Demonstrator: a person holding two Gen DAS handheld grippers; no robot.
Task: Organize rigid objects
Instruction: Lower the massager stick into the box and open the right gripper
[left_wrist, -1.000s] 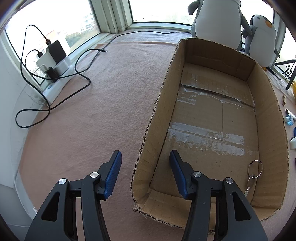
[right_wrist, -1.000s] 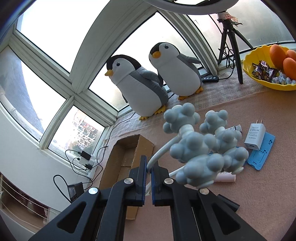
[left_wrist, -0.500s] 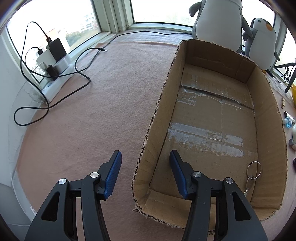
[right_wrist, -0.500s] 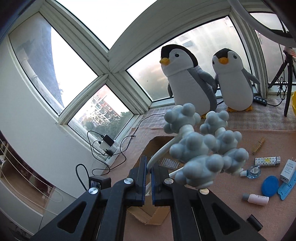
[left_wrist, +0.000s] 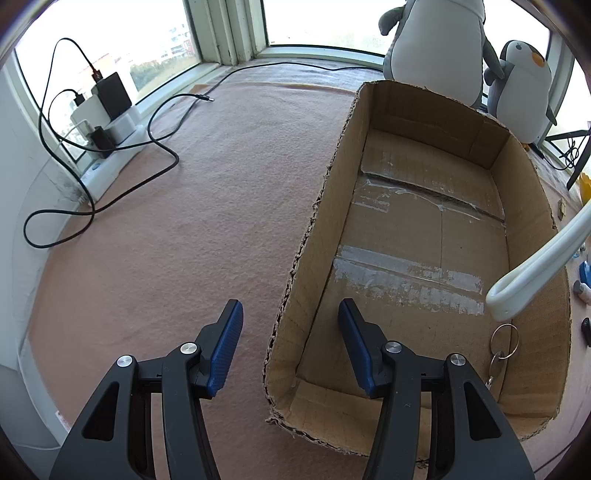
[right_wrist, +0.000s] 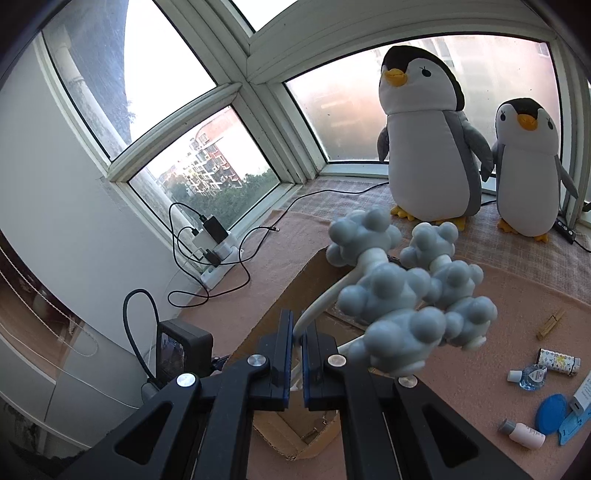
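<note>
Since the earlier frames, the right gripper (right_wrist: 297, 347) has swung over the cardboard box (left_wrist: 532, 206), and the massager (right_wrist: 391, 291) it carries now reaches into the left wrist view at right, its white handle (left_wrist: 535, 269) above the box interior. In the right wrist view the right gripper is clenched on that white handle at lower centre, the grey knobbed heads filling the middle of the frame. The left gripper (left_wrist: 291, 347) has stayed put at the bottom of its frame, jaws apart, straddling the box's left wall without pressing it. A key ring (left_wrist: 504, 343) lies in the box's lower right corner. Two penguin toys (right_wrist: 428, 147) stand at upper right.
</note>
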